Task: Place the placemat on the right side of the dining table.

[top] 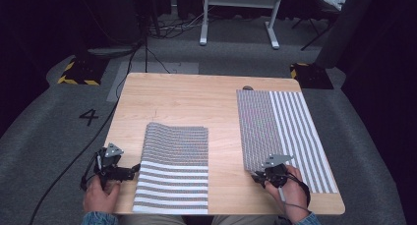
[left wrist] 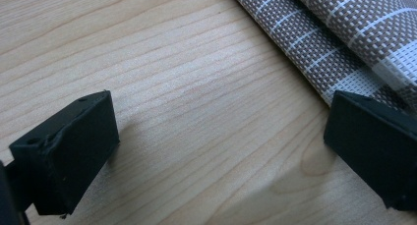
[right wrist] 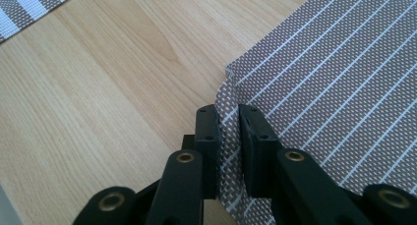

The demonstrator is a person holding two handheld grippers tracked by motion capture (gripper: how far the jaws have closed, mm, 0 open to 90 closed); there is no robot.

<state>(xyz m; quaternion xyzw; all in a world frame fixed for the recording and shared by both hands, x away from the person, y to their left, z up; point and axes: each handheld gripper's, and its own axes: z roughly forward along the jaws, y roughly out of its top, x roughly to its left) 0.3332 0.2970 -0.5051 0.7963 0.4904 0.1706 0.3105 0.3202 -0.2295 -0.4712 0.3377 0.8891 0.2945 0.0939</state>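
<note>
Two brown-and-white striped woven placemats lie on my pale wooden table (top: 196,99).
My right gripper (right wrist: 228,136) pinches the long right mat's (top: 280,131) near-left corner; my left gripper (left wrist: 216,151), jaws spread, sits beside the folded left mat (top: 174,166). A "4" (top: 89,117) marks the floor.
</note>
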